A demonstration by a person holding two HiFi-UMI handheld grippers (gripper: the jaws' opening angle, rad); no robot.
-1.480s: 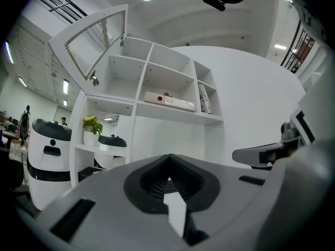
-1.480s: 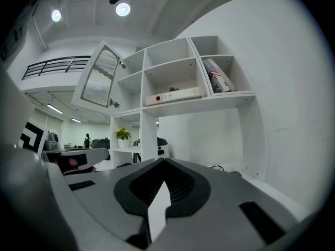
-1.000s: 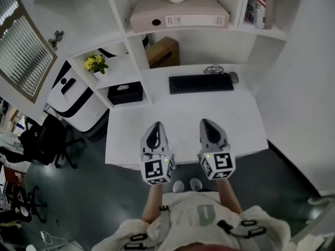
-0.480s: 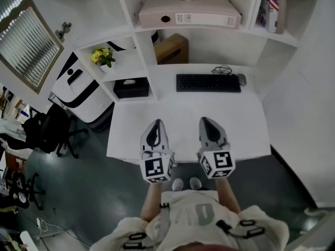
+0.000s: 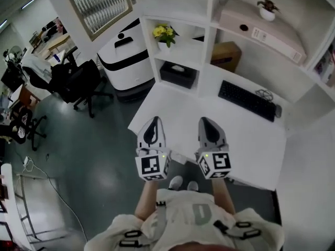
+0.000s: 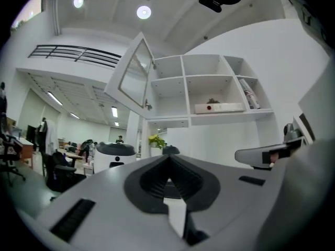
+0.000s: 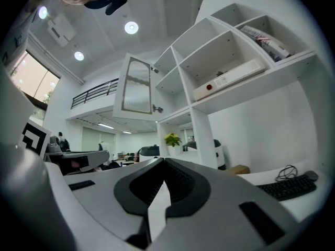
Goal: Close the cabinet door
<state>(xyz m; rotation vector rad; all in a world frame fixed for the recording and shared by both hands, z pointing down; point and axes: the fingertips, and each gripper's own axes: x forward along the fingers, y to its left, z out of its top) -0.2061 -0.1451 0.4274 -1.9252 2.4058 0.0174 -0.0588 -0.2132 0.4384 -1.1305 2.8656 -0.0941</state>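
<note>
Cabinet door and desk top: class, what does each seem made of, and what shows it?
Open white-framed cabinet door: probably painted wood or laminate round a ribbed glass or acrylic pane; fine parallel lines show. White desk top: likely matt laminate; smooth, even, no grain.

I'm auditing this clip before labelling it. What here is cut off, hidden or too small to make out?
1. The white-framed ribbed-glass cabinet door: head view's top edge crops it.
2. Label print on the pale pink ring binder: too small in all views.
3. The books on the right shelf: cropped by head view's right edge; titles unreadable in the right gripper view.
</note>
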